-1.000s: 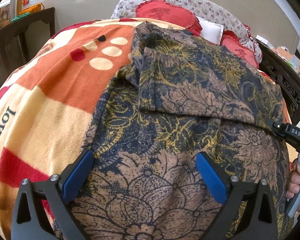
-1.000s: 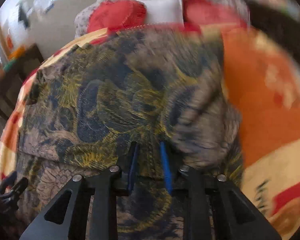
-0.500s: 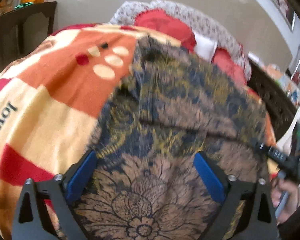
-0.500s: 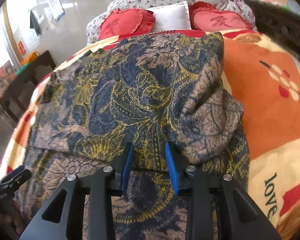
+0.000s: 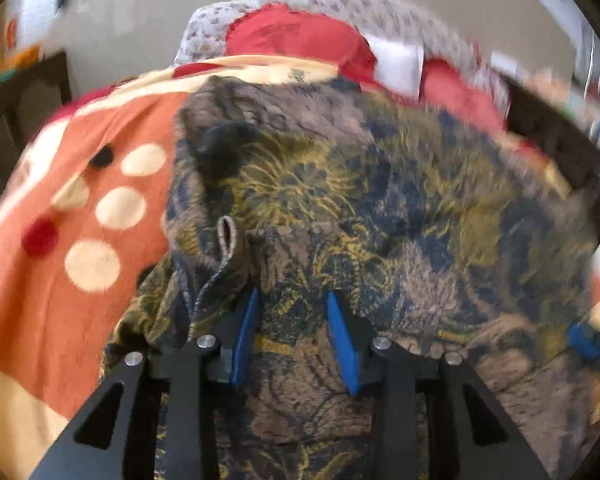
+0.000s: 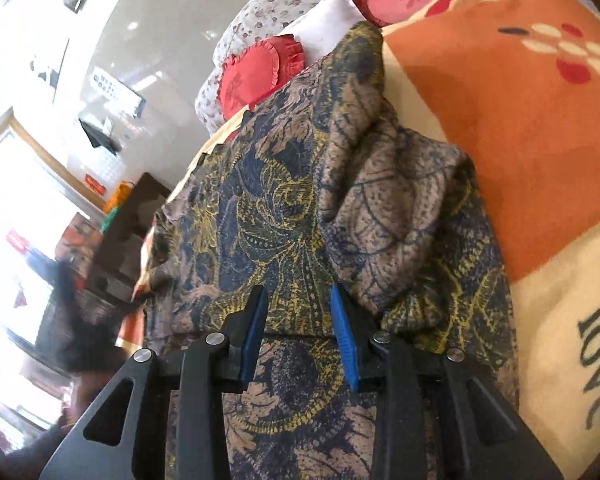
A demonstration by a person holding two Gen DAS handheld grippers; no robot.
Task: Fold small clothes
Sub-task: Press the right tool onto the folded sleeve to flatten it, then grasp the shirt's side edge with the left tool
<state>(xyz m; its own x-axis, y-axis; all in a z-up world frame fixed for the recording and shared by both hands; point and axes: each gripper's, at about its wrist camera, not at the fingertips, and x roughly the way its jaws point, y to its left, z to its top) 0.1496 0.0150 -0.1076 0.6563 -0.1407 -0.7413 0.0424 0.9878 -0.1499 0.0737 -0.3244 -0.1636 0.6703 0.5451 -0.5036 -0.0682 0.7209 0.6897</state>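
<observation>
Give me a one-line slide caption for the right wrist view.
Right gripper pinches a fold of the patterned garment spread over an orange blanket, red heart cushions behind.

Right tongs (image 6: pixel 300 332) pinching patterned garment (image 6: pixel 284 208) fold.

Both fisheye views sit low and very close above a patterned garment (image 5: pixel 380 200) spread on a bed. The left wrist view looks along its tongs (image 5: pixel 294 340) straight up the garment toward the red pillows (image 5: pixel 300 40) at the head of the bed, with the orange blanket (image 5: pixel 80 220) left of the garment. The right wrist view is tilted, looking along its own tongs (image 6: pixel 300 336) up the same garment (image 6: pixel 268 208) toward those pillows (image 6: pixel 256 76), blanket (image 6: pixel 520 140) right of the garment. Both share the garment, pillows and blanket.
</observation>
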